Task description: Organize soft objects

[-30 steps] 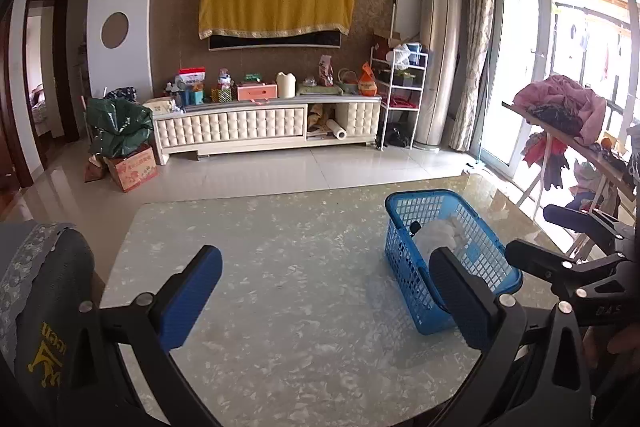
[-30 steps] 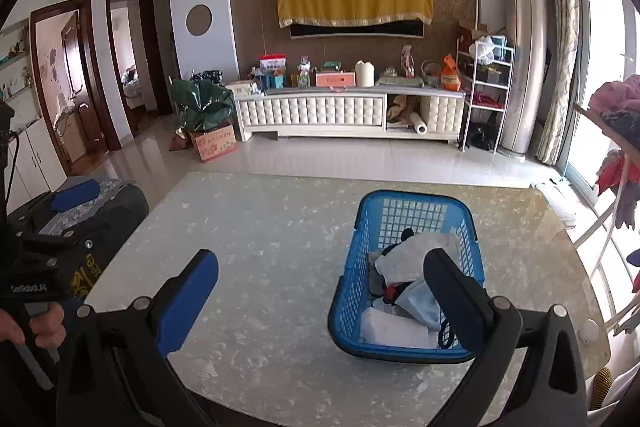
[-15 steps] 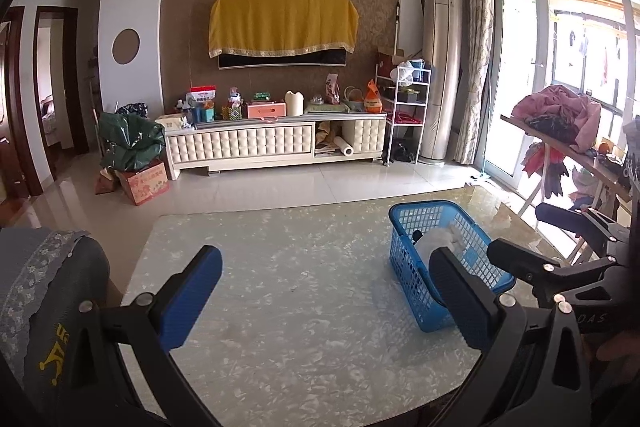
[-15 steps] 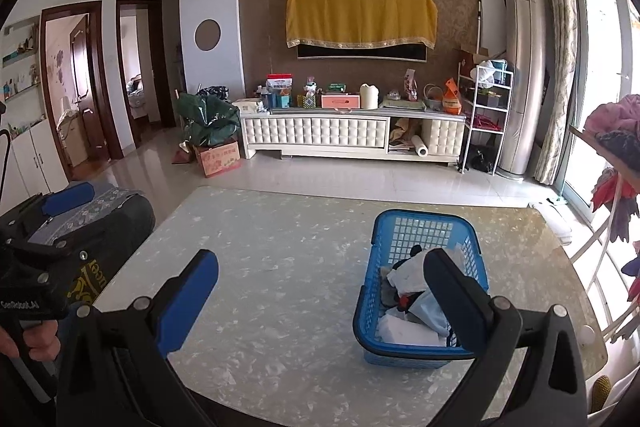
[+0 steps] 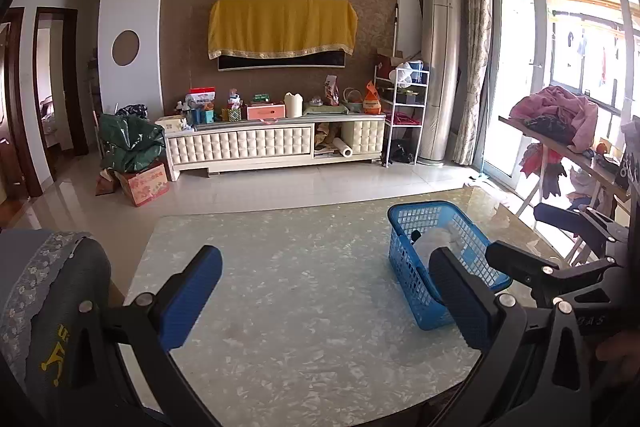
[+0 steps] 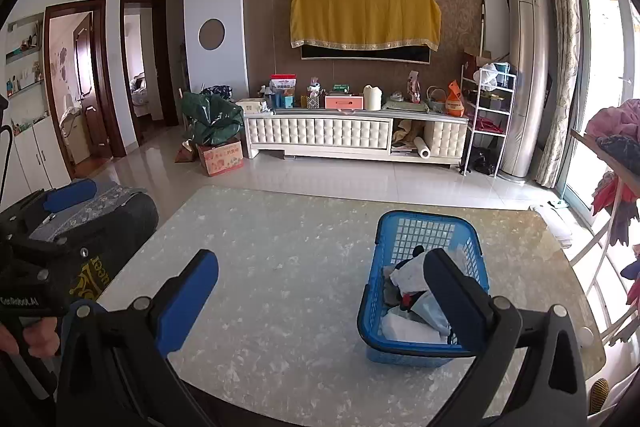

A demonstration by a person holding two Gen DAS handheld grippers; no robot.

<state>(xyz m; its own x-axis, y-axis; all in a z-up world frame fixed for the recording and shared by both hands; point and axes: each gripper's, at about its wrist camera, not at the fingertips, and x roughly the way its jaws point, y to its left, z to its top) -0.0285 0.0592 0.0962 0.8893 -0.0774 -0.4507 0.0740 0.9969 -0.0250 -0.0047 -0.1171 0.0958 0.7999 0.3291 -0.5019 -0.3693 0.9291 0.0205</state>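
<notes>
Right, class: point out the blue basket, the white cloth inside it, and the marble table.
blue basket point(image 6: 424, 223): right wrist view, far rim.
white cloth point(image 6: 412, 273): right wrist view, its middle.
marble table point(image 6: 280, 267): right wrist view, bare top.

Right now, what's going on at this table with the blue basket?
A person holds a two-finger gripper in each hand above a marble-patterned table. The left gripper and the right gripper are both open and hold nothing. A blue basket sits on the table toward the right side, with white and dark soft items piled inside it. Neither gripper touches the basket. No loose items show on the tabletop.
</notes>
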